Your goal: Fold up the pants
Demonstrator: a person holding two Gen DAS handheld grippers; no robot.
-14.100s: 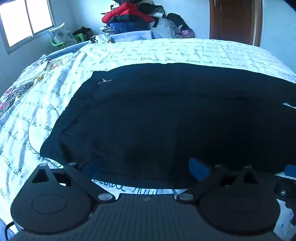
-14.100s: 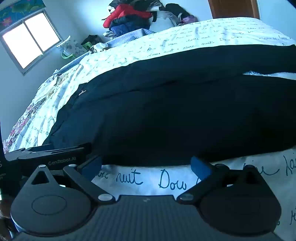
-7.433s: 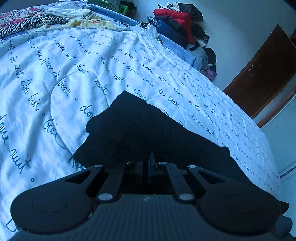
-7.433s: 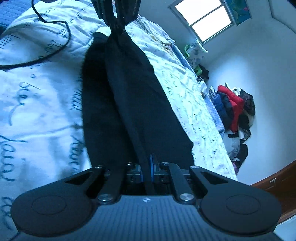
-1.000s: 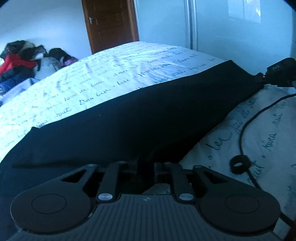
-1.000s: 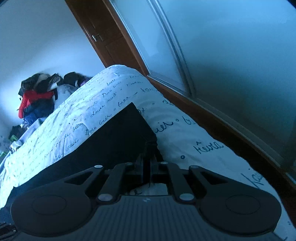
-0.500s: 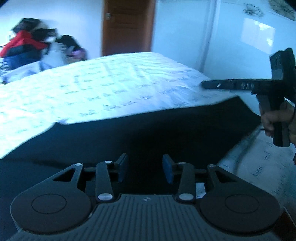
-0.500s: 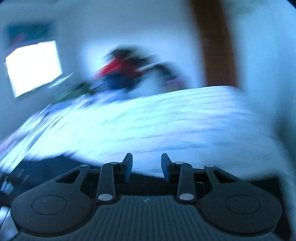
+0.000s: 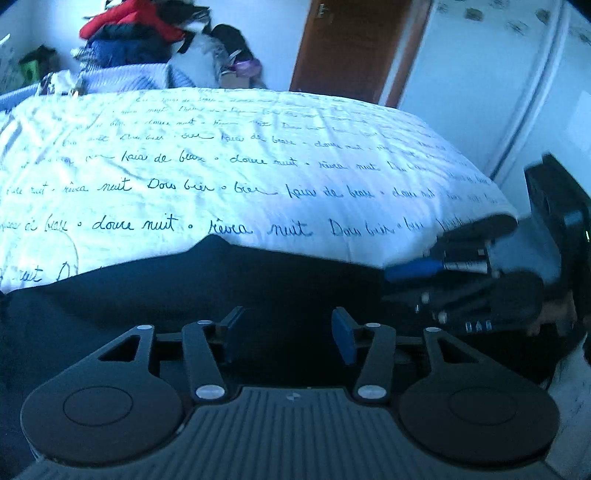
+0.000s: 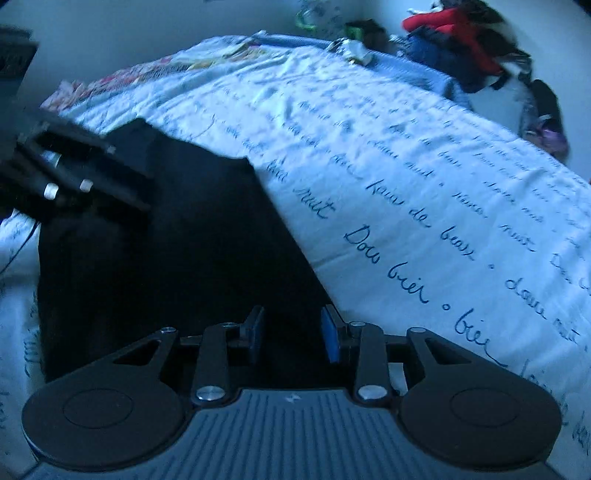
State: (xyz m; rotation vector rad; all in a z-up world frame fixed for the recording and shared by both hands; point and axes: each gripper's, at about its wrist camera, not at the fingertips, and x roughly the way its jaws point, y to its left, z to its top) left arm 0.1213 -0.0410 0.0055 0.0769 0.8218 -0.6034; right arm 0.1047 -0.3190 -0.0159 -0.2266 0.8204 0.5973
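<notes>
Where tools [image 9: 288,338] blur, pants [image 10: 177,236] hem hidden

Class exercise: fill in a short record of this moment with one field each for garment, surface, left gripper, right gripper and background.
garment: dark pants, lying flat on the bed
surface: white bedspread with blue handwritten script
left gripper: open, empty, low over the pants
right gripper: open, empty, over the pants beside their edge
background: clothes pile with a red item on top; brown door
</notes>
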